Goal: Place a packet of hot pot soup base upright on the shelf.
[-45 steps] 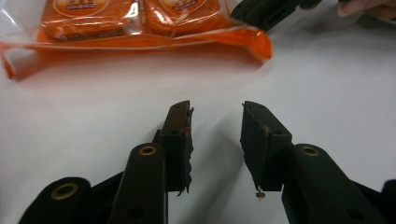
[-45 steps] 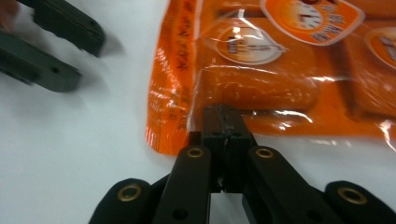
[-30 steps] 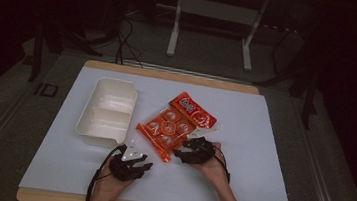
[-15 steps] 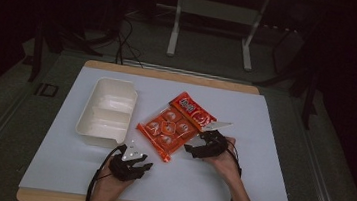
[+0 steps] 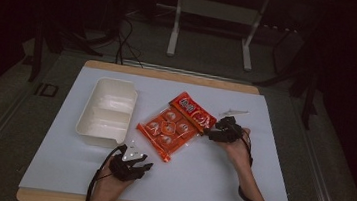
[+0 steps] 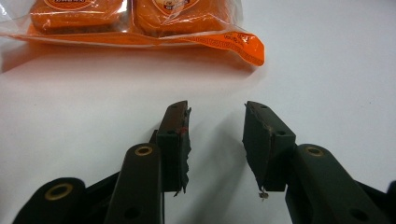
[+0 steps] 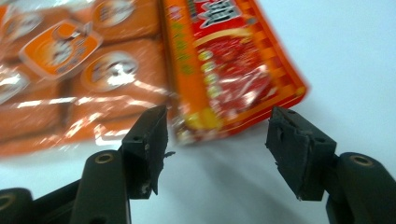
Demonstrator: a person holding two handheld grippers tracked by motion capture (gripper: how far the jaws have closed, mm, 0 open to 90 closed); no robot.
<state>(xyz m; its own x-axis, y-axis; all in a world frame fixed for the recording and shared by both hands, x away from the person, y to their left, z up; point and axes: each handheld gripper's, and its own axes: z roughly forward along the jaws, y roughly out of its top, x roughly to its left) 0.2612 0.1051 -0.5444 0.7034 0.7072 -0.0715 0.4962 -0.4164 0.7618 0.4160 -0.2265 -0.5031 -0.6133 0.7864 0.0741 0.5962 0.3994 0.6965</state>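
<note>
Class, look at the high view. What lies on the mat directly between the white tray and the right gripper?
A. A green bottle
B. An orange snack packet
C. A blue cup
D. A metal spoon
B: the orange snack packet lies on the mat between the white tray and the right gripper.

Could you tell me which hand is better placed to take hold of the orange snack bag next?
Right: the right claw is open at the orange snack bag's red end; the left claw sits just short.

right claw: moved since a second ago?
Yes. In the high view the right claw has slid right along the orange snack pack, from its near middle edge to its red end, jaws open and just narrowing, nothing gripped.
</note>
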